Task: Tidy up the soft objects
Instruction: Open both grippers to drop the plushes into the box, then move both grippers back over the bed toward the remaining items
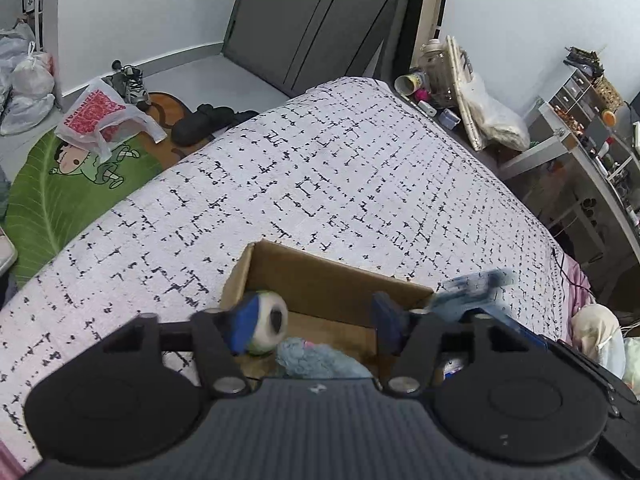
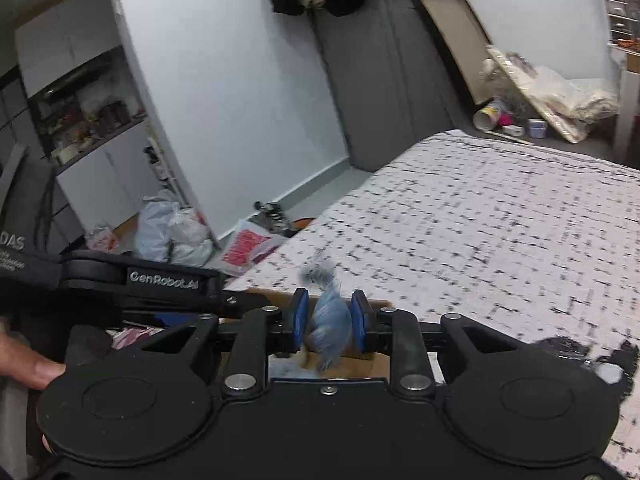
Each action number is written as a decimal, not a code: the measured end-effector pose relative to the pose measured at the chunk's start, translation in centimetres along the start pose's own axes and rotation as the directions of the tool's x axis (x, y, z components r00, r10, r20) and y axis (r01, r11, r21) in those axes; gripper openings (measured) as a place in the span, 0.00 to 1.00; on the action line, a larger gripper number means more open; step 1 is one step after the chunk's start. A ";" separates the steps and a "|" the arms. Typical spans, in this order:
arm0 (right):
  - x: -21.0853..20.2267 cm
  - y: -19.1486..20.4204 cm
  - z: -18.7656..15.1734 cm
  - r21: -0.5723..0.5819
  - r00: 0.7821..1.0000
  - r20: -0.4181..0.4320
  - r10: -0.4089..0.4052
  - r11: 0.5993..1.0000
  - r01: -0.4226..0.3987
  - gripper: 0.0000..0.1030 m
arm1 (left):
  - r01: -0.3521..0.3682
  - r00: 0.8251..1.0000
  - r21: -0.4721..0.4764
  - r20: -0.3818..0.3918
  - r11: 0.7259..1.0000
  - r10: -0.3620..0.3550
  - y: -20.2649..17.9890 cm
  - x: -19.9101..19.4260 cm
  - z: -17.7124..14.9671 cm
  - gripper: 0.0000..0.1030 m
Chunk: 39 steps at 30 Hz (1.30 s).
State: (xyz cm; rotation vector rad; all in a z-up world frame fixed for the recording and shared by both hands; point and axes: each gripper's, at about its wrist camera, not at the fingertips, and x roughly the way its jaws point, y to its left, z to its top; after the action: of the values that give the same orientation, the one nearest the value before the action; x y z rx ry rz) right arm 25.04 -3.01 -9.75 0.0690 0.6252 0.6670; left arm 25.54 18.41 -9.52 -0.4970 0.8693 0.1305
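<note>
Blue plush (image 2: 331,330): between right gripper (image 2: 330,324) pads, contact unclear
Round toy (image 1: 267,325): beside left pad
Left gripper (image 1: 312,326): jaws wide, above cardboard box (image 1: 320,280)
Box: on bed (image 1: 320,168)

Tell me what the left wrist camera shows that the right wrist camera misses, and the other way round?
Only the left wrist view shows the round white soft toy with a dark eye beside the left gripper, whose jaws stand apart over a fluffy pale blue plush, plus the green leaf-shaped mat. Only the right wrist view shows the right gripper around a blue feathery toy, and a person's hand. Both show the brown cardboard box on the white black-flecked bed cover.
</note>
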 end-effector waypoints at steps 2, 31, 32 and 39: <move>0.2 0.0 0.0 0.004 1.000 -0.009 -0.005 1.000 0.005 0.35 | -0.006 1.000 0.004 0.008 1.000 0.006 0.0 -0.2 0.0 0.74; -7.1 -3.1 1.4 0.110 0.991 -0.107 -0.074 0.990 0.086 0.94 | -0.068 0.994 0.045 0.088 0.997 0.064 -3.3 -7.0 -1.7 1.00; -7.3 -3.2 1.5 0.109 0.991 -0.109 -0.074 0.990 0.086 0.94 | -0.071 0.993 0.052 0.097 0.996 0.066 -3.6 -7.3 -1.9 1.00; -9.5 -4.1 1.8 0.091 0.994 -0.089 -0.069 0.993 0.077 1.00 | -0.087 0.990 0.095 0.122 0.992 0.076 -6.0 -8.7 -2.8 1.00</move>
State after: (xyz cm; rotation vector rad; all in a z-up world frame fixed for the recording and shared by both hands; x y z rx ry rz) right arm 22.51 -11.65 -4.42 0.1053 0.7387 0.5715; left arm 19.83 12.59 -2.22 -0.3565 0.7758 0.1887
